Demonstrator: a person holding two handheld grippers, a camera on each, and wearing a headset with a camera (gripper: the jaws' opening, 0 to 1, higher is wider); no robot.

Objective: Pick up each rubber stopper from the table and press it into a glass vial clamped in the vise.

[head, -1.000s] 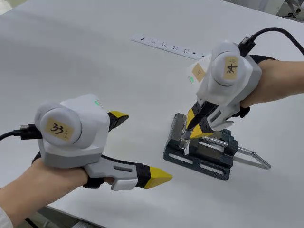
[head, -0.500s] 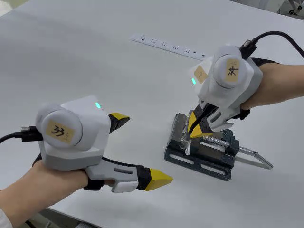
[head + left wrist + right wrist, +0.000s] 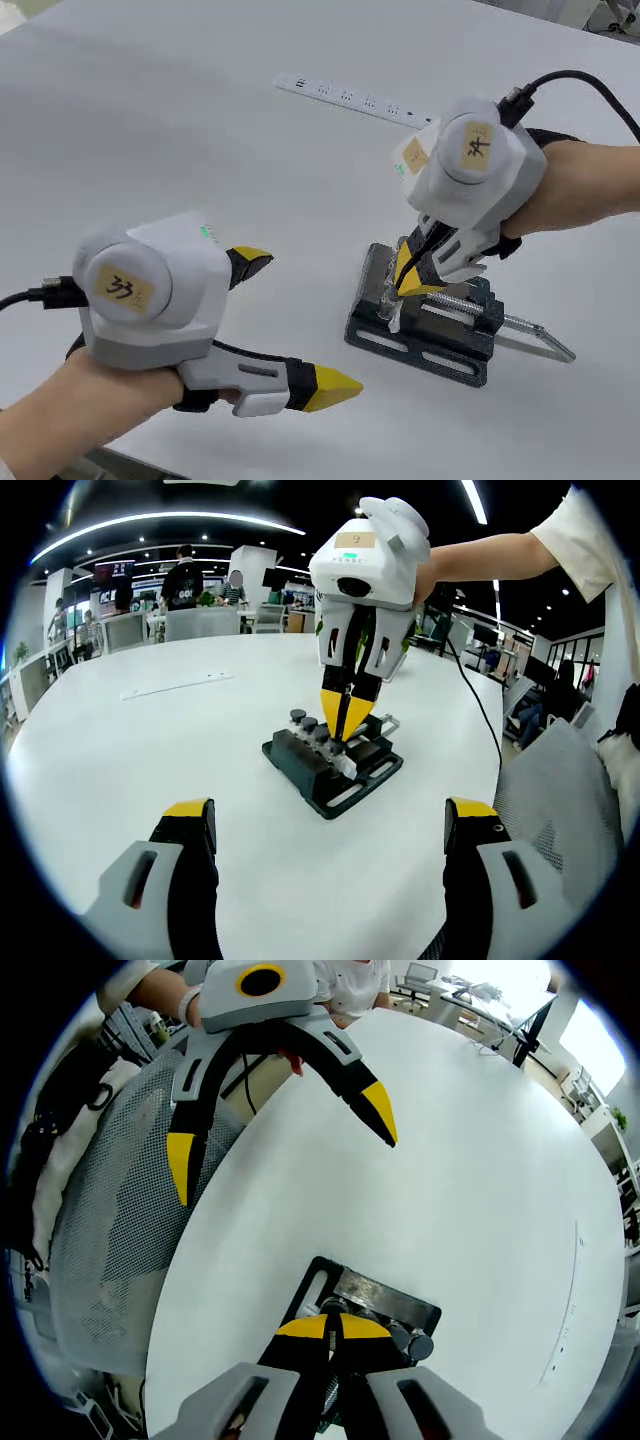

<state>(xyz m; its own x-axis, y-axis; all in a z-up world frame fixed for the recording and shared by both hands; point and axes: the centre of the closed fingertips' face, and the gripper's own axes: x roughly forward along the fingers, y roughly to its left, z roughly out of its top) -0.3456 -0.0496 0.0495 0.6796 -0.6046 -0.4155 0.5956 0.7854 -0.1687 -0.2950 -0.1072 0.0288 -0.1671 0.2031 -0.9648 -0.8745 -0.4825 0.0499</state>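
Pressing step: right gripper [image 3: 402, 288] fingers pinched together atop a vial [image 3: 322, 733] in the vise [image 3: 452, 318], left gripper [image 3: 306, 319] fingers spread wide and idle; next wants a straight-down push.

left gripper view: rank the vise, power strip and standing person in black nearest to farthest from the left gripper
1. vise, straight ahead, mid-table
2. power strip, farther back, on the table's left
3. person, beyond the table, upper left background
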